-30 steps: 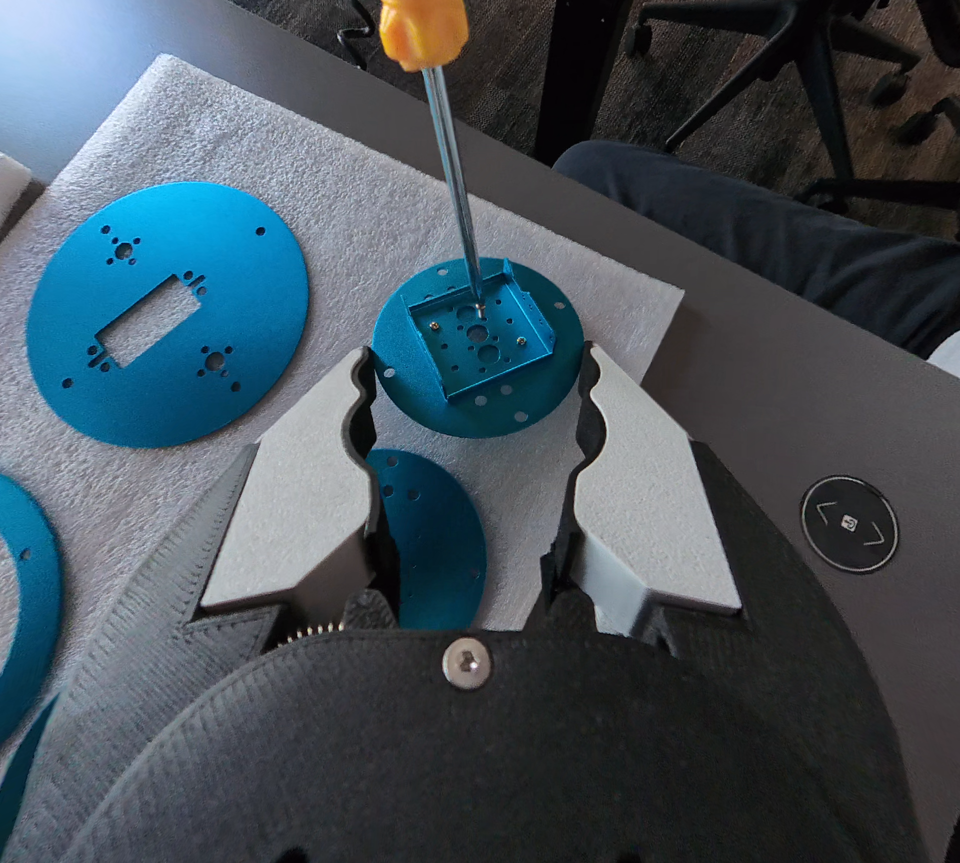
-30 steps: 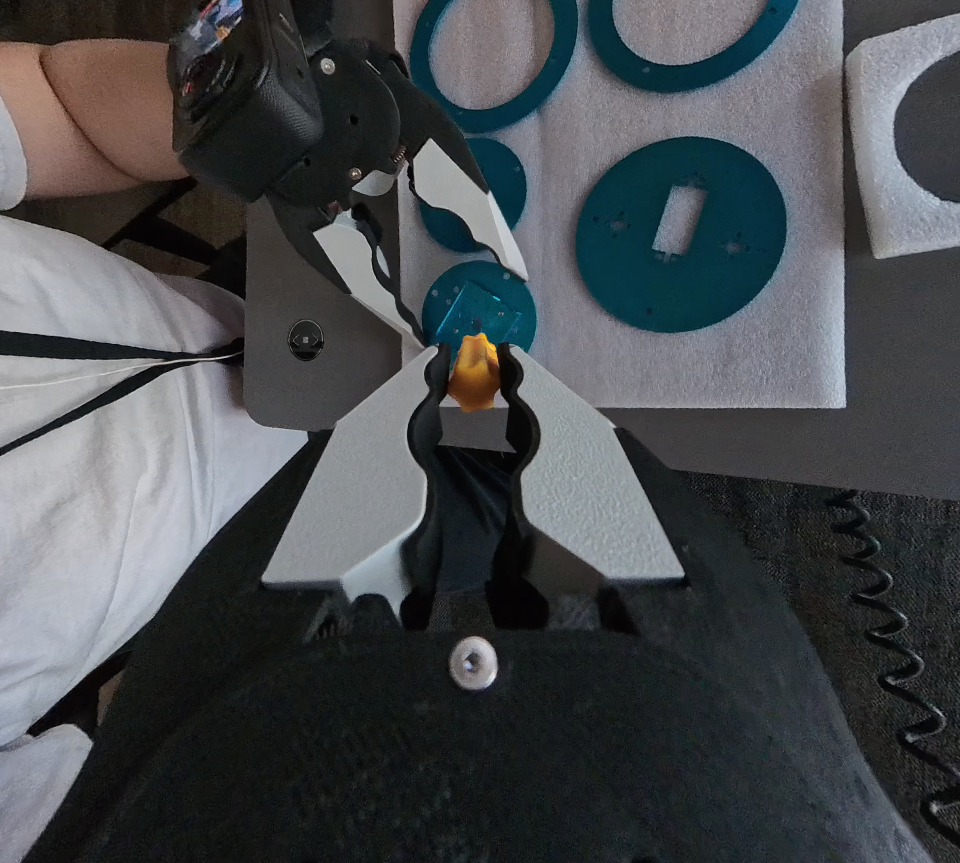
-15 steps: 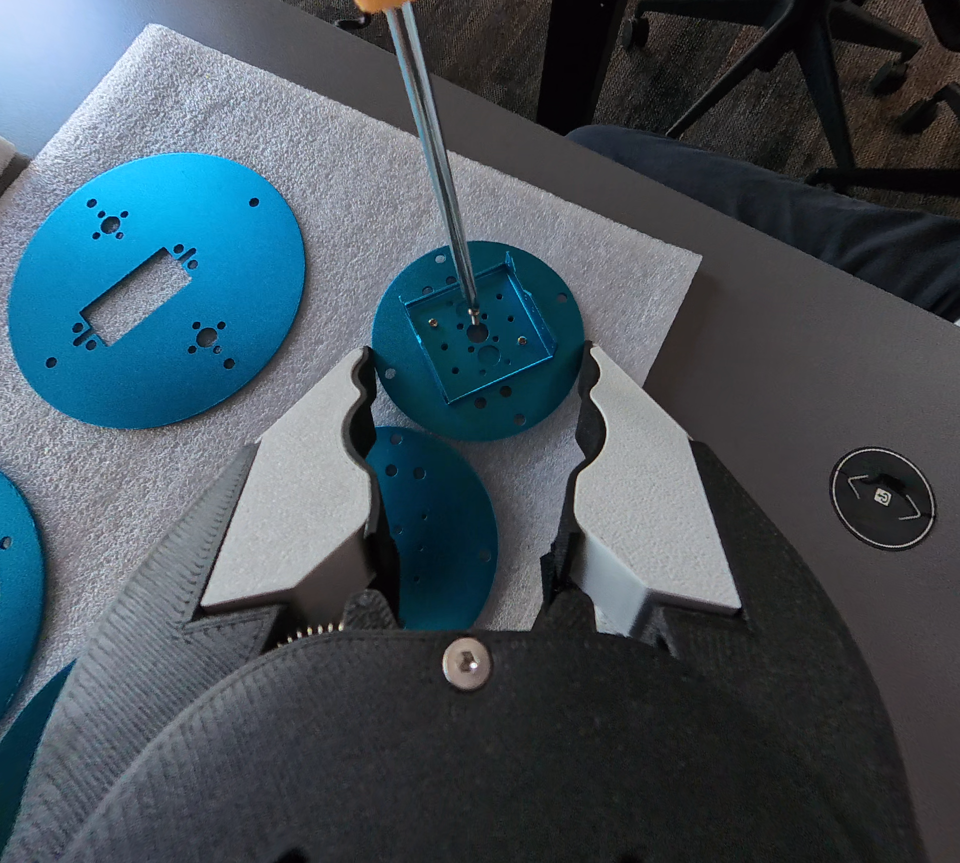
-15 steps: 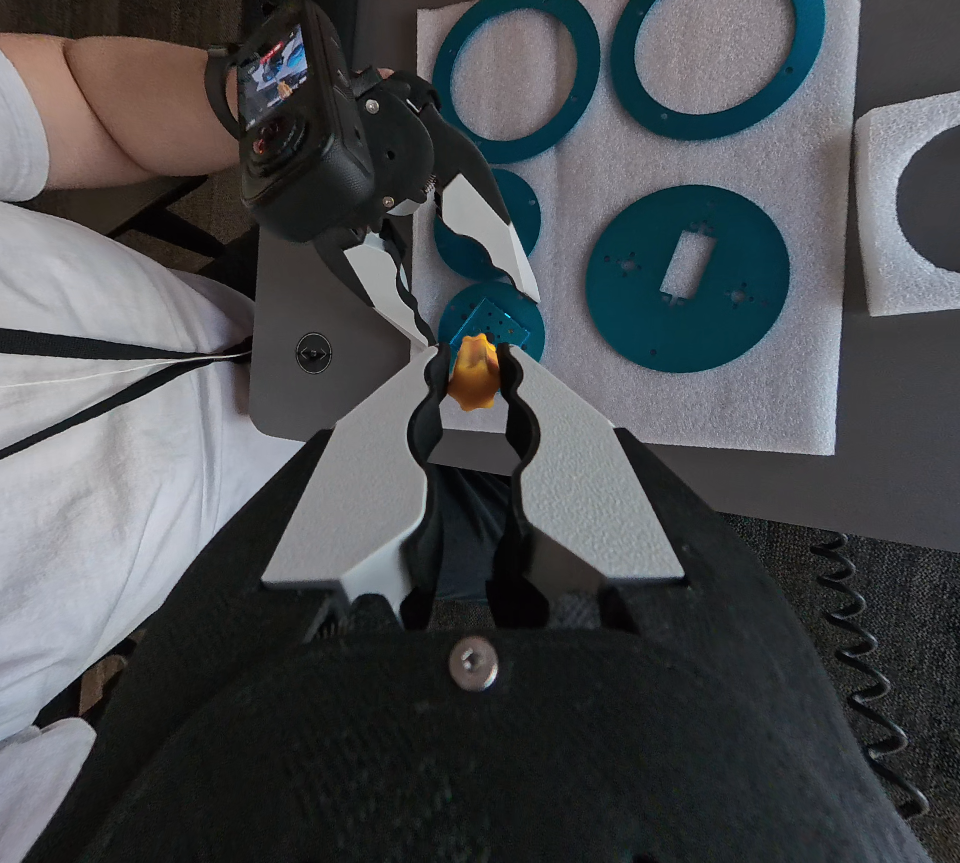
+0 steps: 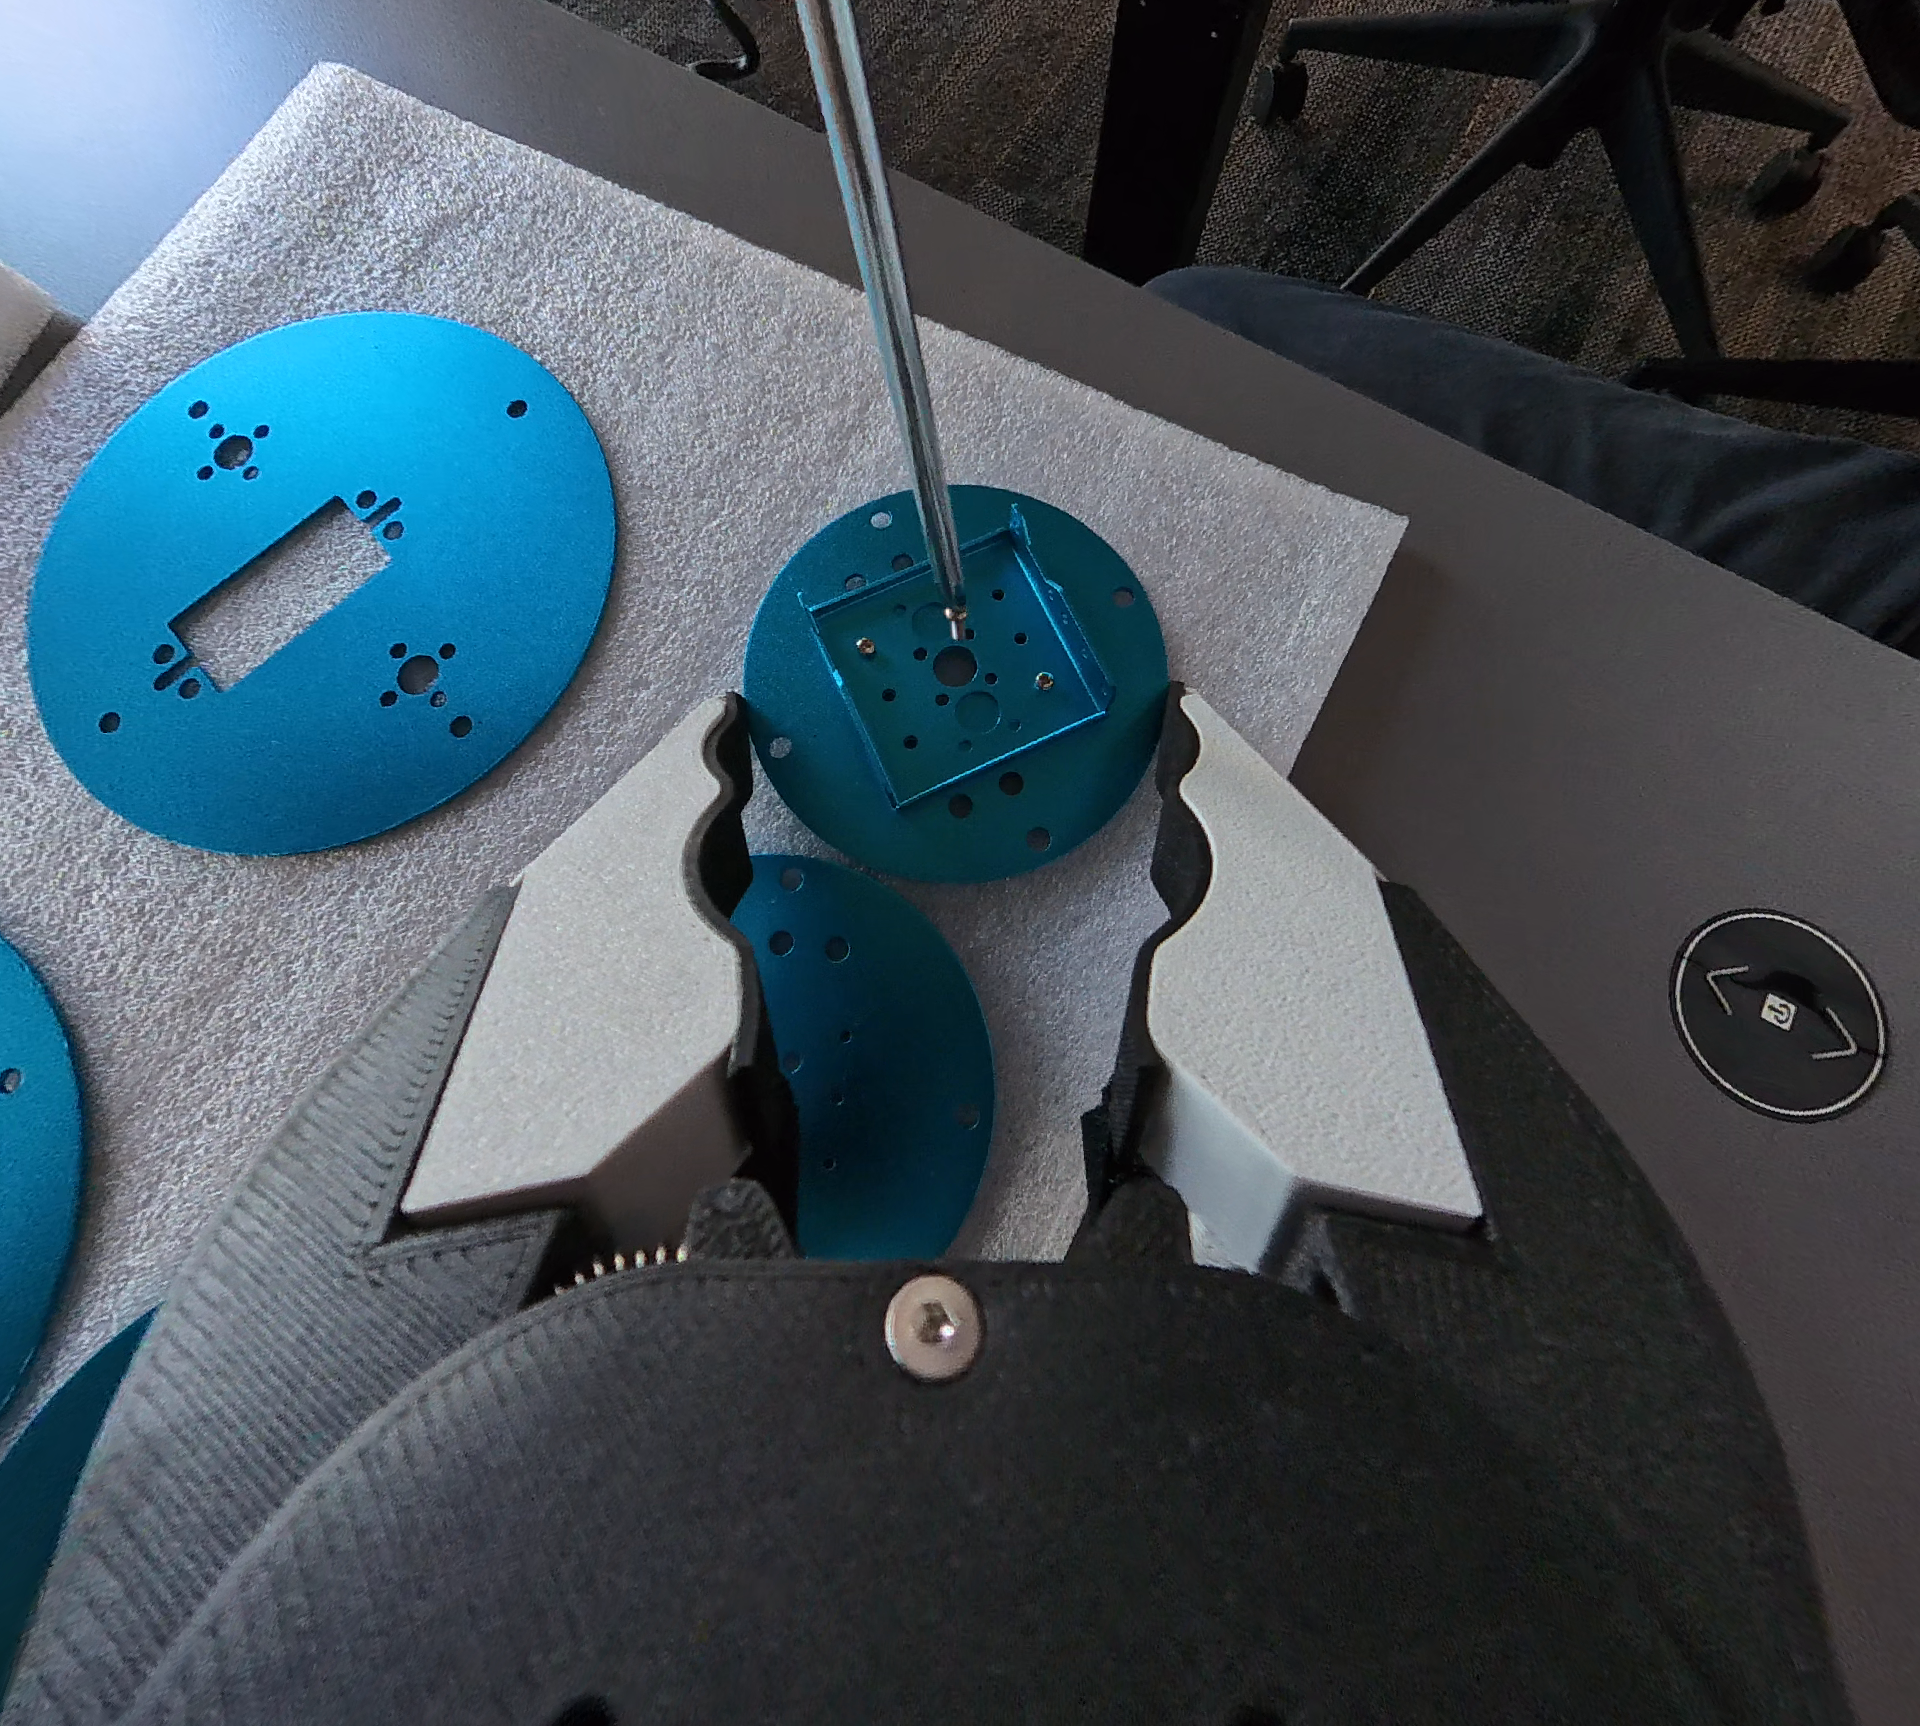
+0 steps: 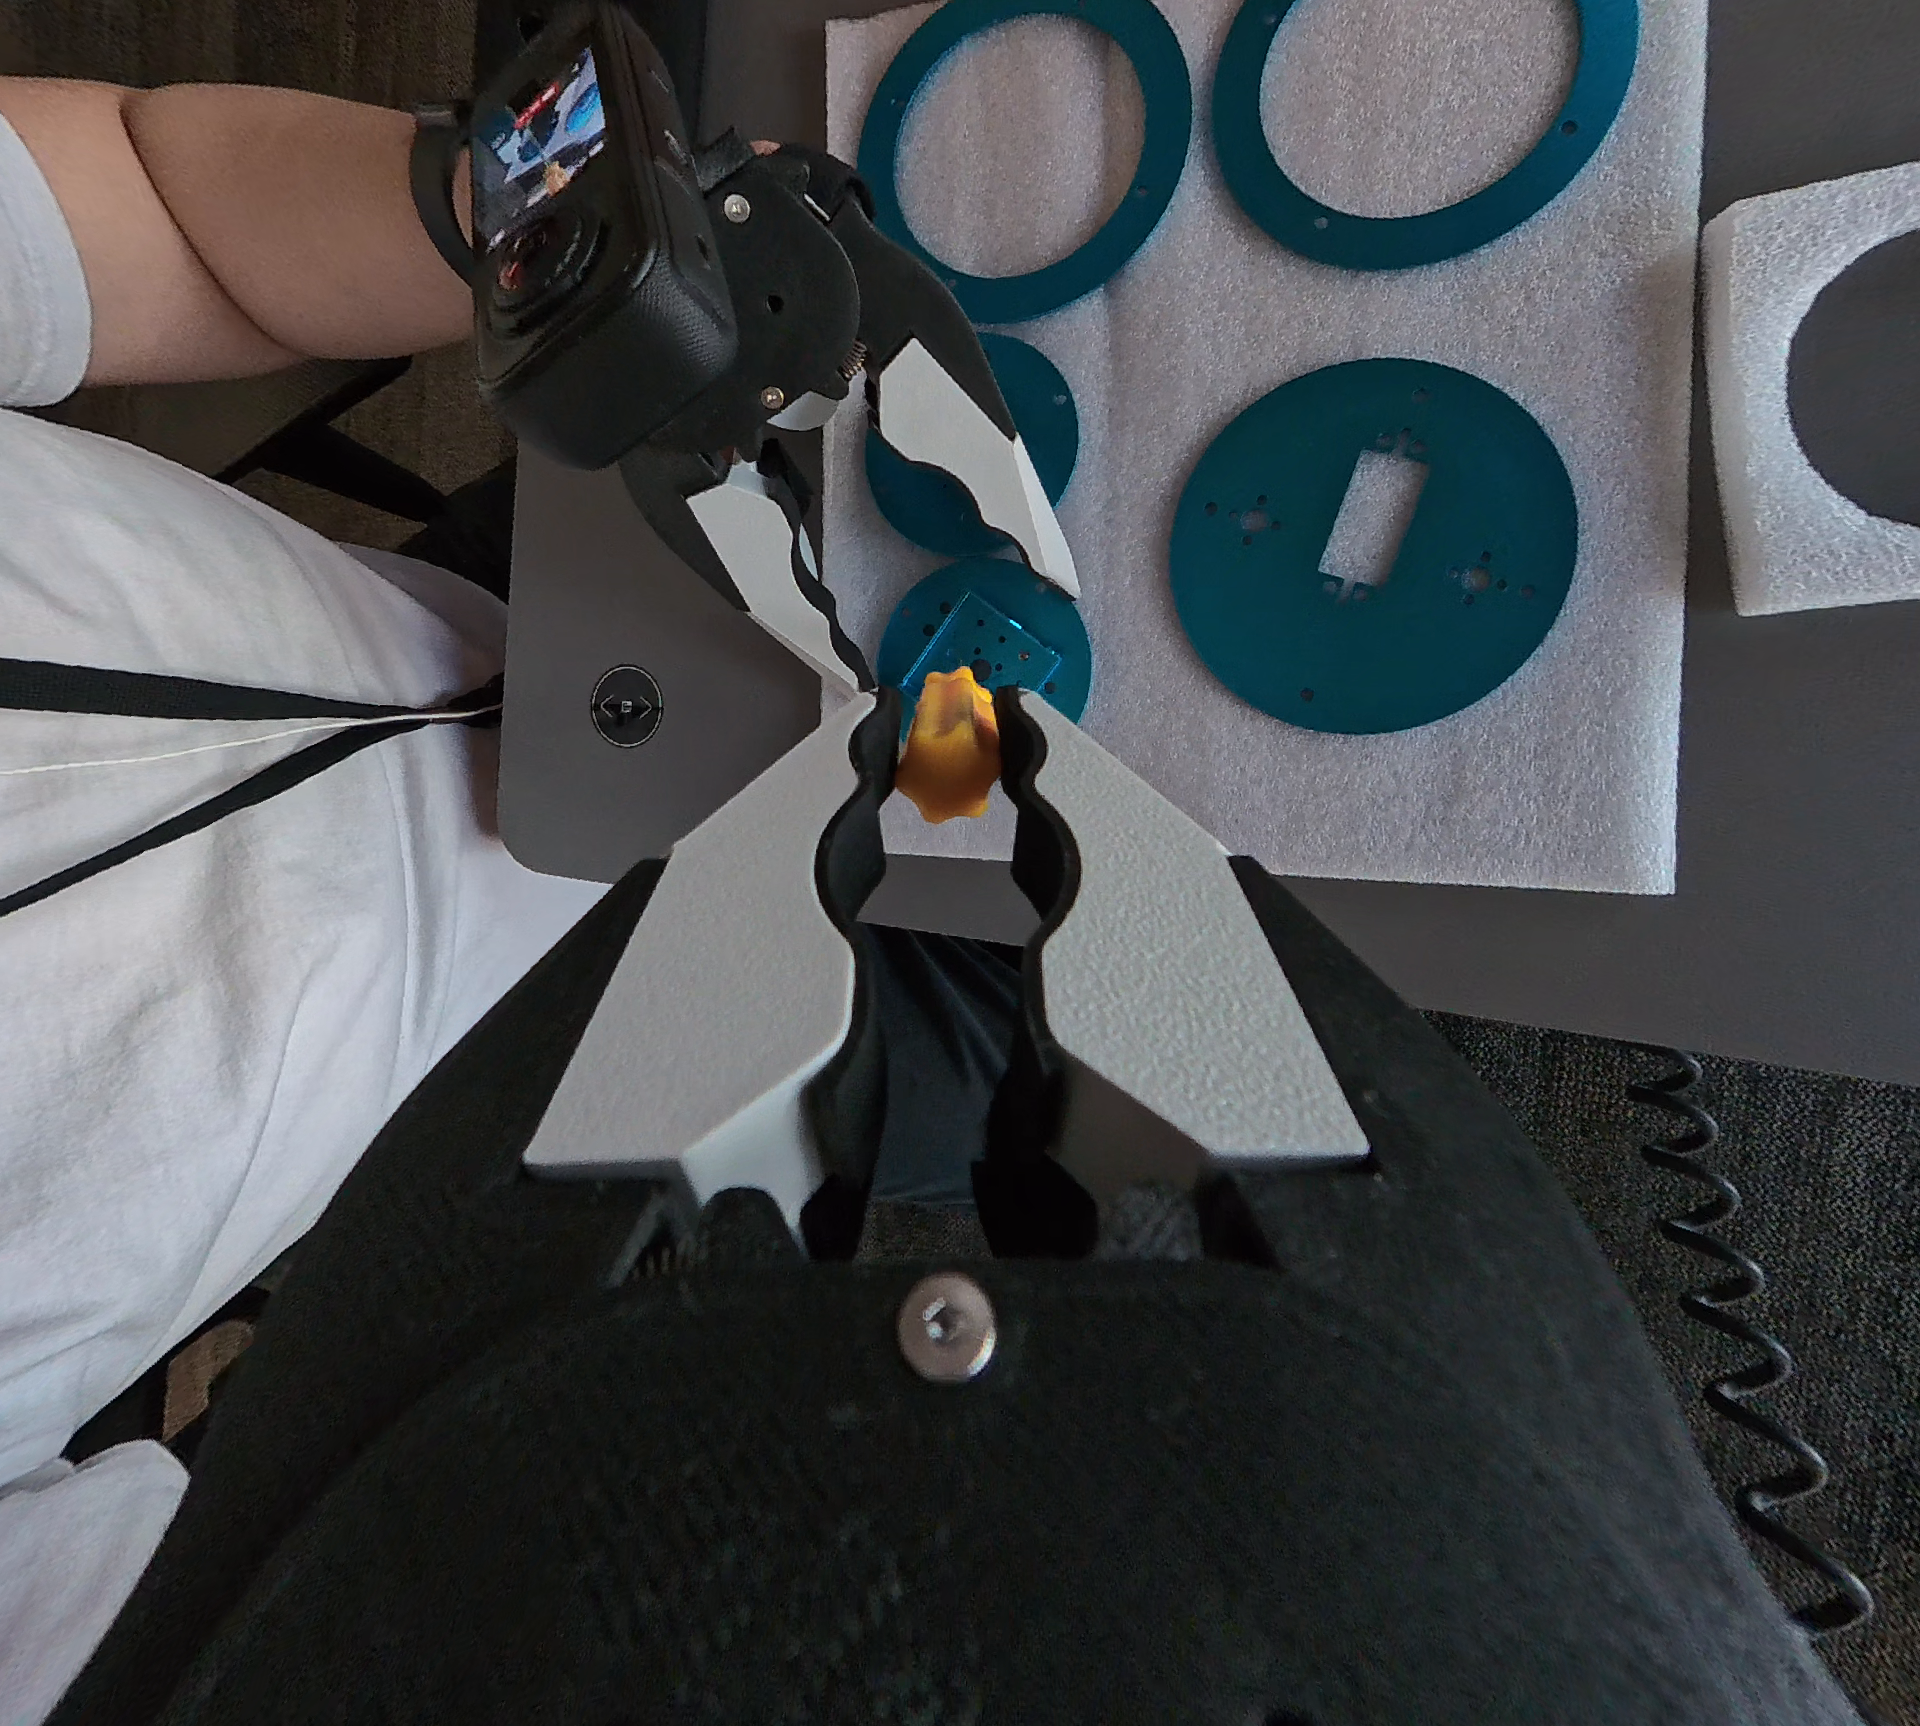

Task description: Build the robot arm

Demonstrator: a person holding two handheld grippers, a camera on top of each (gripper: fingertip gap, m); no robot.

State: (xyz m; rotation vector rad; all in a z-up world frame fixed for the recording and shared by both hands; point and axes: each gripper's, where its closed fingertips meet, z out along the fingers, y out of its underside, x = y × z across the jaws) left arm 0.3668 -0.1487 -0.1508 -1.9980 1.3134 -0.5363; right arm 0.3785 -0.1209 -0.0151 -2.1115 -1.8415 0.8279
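A small blue disc (image 5: 1049, 803) with a square blue bracket (image 5: 961, 668) on it lies on white foam sheet (image 5: 623, 274). My left gripper (image 5: 954, 708) is open, its fingertips at either side of the disc's rim; I cannot tell if they touch it. My right gripper (image 6: 945, 705) is shut on the orange handle of a screwdriver (image 6: 940, 757). The screwdriver (image 5: 883, 274) stands nearly upright, its tip on a screw in the bracket. The disc (image 6: 1060, 679) and the left gripper (image 6: 966, 637) also show in the right wrist view.
On the foam lie a large blue disc with a rectangular slot (image 5: 312, 575), a second small disc (image 5: 862, 1053) under my left gripper, and two blue rings (image 6: 1023, 144) (image 6: 1423, 66). A foam block (image 6: 1766, 429) lies beyond. A round desk control (image 5: 1779, 1016) and a person's leg (image 5: 1558, 429) are by the table edge. The tips of one gripper are about 15 cm away from the tips of the other. It is some 20 cm from my left tips to the foam block (image 6: 1766, 429).
The left gripper drew back slightly early on, then held still around the disc. The screwdriver handle shifted a little and is blurred now; its tip stays on the bracket screw.
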